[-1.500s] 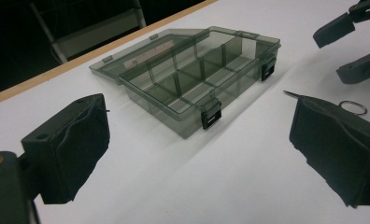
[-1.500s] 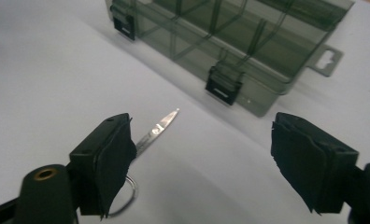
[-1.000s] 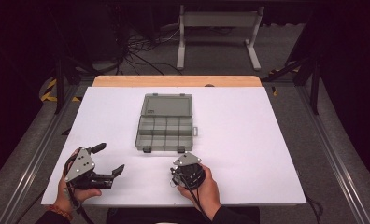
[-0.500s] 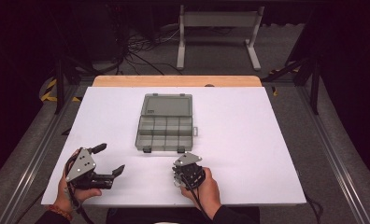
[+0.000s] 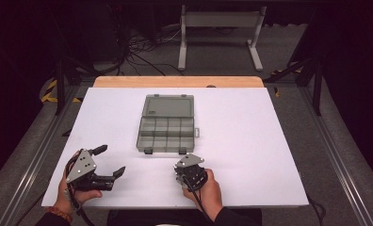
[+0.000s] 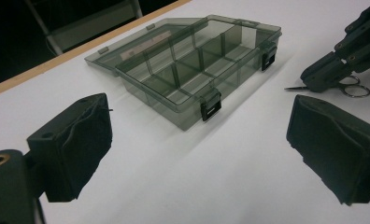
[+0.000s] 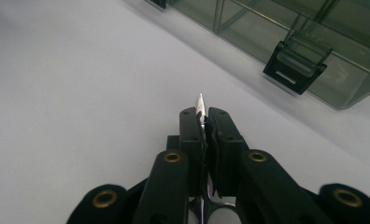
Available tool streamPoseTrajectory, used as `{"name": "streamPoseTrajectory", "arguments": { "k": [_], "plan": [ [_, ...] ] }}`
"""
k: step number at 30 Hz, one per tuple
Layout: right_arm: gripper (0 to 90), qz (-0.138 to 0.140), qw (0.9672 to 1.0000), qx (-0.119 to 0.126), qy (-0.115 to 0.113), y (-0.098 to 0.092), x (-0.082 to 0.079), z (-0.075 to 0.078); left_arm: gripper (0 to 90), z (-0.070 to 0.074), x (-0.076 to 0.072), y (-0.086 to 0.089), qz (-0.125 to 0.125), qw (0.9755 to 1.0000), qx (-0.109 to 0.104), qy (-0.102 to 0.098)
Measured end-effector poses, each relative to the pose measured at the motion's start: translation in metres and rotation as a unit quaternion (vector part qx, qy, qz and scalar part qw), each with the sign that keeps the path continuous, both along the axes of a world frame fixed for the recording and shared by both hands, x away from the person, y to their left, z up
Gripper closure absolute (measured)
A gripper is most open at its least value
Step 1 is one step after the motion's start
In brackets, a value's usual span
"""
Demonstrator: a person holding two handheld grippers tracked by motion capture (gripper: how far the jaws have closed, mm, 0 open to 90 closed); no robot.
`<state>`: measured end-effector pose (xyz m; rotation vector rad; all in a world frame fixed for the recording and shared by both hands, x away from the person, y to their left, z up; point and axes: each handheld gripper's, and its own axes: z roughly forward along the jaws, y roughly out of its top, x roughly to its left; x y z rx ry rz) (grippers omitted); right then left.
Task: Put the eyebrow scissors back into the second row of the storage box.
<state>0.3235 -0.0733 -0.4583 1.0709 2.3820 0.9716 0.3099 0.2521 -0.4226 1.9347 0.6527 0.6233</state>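
A small pair of metal scissors (image 7: 201,103) is pinched between the pads of my right gripper (image 7: 204,114). Its blade tip pokes out in front and its ring handles (image 6: 350,87) stick out behind. That gripper's jaws have just been closing, and now it is shut on the scissors, low over the white table near the front edge (image 5: 182,165). To its left, my left gripper (image 5: 111,160) is open with nothing between its wide-set jaws (image 6: 197,154). A smoky clear compartment box (image 5: 168,125) lies open at the table's middle, lid folded back, its cells empty.
The white table (image 5: 250,141) has a wooden strip along its far edge. The box's black latches (image 7: 295,63) face the grippers. Beyond the table, cables and a metal stand (image 5: 220,28) lie on the dark floor.
The right gripper's jaws have drawn together on the scissors. Both hands have stayed where they were, and the box has not moved.
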Motion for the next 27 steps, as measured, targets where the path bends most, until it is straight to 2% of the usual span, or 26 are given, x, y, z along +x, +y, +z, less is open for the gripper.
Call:
{"name": "streamPoseTrajectory", "arguments": {
  "k": [4, 8, 12, 16, 22, 27],
  "plan": [
    [85.9, -0.001, 1.0, 0.001, 0.004, -0.003, 0.001, 0.001, 8.3, 0.0, 0.0, -0.001, 0.001, 1.0, 0.0, -0.001],
    [86.0, -0.004, 0.9999, 0.014, 0.0, -0.012, 0.003, 0.005, 8.0, 0.001, -0.001, 0.001, 0.001, 1.0, -0.001, -0.004],
    [86.0, 0.001, 0.9997, 0.024, -0.01, -0.017, 0.004, 0.011, 7.8, 0.0, 0.0, 0.001, 0.001, 1.0, -0.005, -0.003],
    [86.0, 0.016, 0.9994, 0.024, -0.02, -0.019, 0.003, 0.017, 7.8, 0.001, 0.0, 0.001, 0.0, 1.0, 0.0, -0.003],
    [86.1, 0.027, 0.9987, 0.028, -0.034, -0.026, 0.002, 0.027, 7.1, 0.002, -0.001, 0.002, 0.007, 0.9999, -0.008, -0.005],
    [86.1, 0.032, 0.9979, 0.037, -0.044, -0.036, 0.003, 0.036, 7.2, 0.001, -0.001, 0.001, 0.007, 0.9999, -0.006, -0.007]
  ]
}}
